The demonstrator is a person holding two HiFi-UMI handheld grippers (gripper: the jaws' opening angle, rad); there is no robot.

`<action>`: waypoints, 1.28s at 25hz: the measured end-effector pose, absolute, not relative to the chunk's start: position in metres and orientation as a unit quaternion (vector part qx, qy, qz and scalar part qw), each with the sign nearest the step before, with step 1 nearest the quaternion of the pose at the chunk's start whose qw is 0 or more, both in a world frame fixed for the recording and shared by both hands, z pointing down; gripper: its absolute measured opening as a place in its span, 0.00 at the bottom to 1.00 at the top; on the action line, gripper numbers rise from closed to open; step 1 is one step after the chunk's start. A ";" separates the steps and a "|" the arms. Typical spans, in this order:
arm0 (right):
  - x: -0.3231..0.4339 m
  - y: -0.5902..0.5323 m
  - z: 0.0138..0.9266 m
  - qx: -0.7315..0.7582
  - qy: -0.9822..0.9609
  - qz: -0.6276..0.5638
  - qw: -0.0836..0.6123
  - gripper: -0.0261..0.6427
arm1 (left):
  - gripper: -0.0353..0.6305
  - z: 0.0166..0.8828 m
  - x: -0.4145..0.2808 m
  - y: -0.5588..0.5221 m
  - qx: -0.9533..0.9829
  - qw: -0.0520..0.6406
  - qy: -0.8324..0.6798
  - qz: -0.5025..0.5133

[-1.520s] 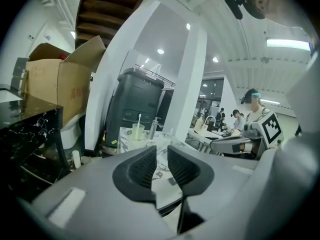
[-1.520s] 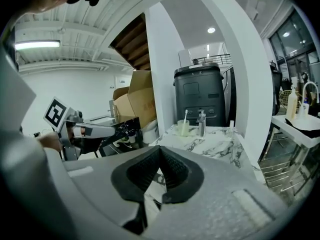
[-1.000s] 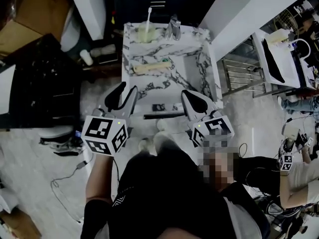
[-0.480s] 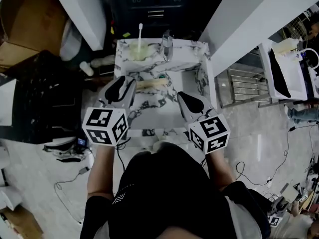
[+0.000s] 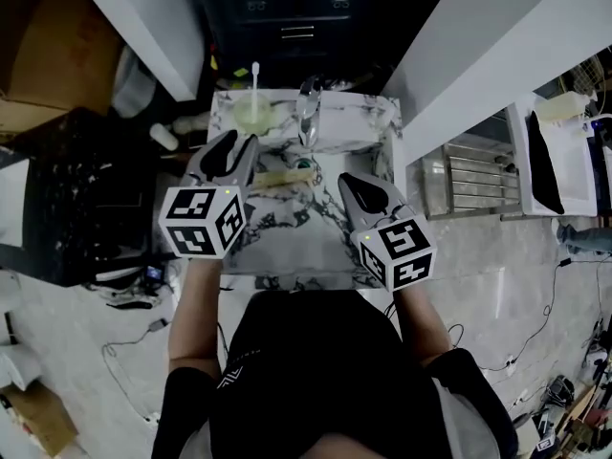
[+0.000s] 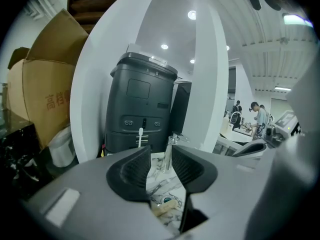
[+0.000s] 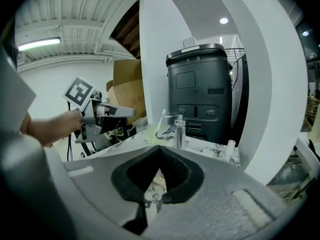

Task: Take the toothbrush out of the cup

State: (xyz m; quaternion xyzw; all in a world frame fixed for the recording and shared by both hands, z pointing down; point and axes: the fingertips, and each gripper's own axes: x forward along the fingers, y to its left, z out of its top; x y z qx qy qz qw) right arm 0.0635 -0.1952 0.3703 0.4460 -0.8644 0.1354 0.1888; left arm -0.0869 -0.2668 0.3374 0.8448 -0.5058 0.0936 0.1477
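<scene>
Your left gripper (image 5: 242,142) has its jaws spread apart, with nothing between them; through the gap you see only the marble sink (image 5: 361,115). Your right gripper (image 5: 344,180) has its jaws pressed tip to tip, also empty. Both are held over the near half of the sink, left gripper on the left side, right gripper on the right. The toothbrush (image 5: 255,80) stands upright in the pale yellowish cup (image 5: 252,116) at the sink's far left corner, just left of the chrome faucet (image 5: 308,113). Your left gripper is the nearer one to the cup, but apart from it. A beige oblong item (image 5: 287,178) lies in the basin, just beside your left gripper's tips.
</scene>
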 end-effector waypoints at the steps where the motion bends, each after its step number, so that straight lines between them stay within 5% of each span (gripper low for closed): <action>1: 0.066 -0.201 0.371 0.445 -0.864 0.135 0.191 0.04 | 0.27 0.339 -0.086 -0.273 0.842 0.148 -0.510 0.096; 32: 0.079 -0.266 0.449 0.404 -0.860 0.200 0.240 0.04 | 0.25 0.390 -0.086 -0.392 0.786 0.145 -0.568 0.196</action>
